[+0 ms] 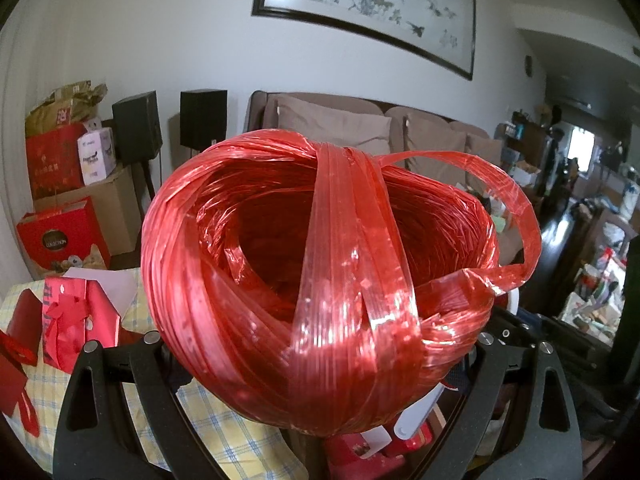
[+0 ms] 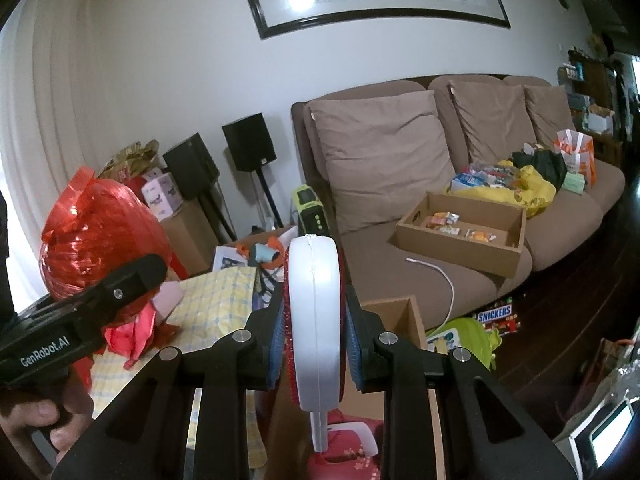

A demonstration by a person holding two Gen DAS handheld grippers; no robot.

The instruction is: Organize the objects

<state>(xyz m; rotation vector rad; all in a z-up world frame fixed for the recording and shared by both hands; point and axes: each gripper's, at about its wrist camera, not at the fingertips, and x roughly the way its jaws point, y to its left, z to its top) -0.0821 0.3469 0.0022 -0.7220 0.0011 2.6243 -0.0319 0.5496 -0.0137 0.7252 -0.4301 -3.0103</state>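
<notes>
Both grippers loaded, held up before the sofa (image 2: pixel 440 208).
The left gripper (image 1: pixel 320 360) has its jaws pinching a ball of red twine (image 1: pixel 316 280), raised above the checked cloth (image 1: pixel 80 400); the right gripper (image 2: pixel 314 328) has its jaws pressed on a white disc (image 2: pixel 314 320) held edge-on above a red box (image 2: pixel 348 448).

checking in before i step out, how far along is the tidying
Mid-job. Nothing looks clearly finished. In hand: the left gripper holds the red twine ball; the right gripper clamps a white disc. Left: clutter on the sofa and checked cloth.
</notes>
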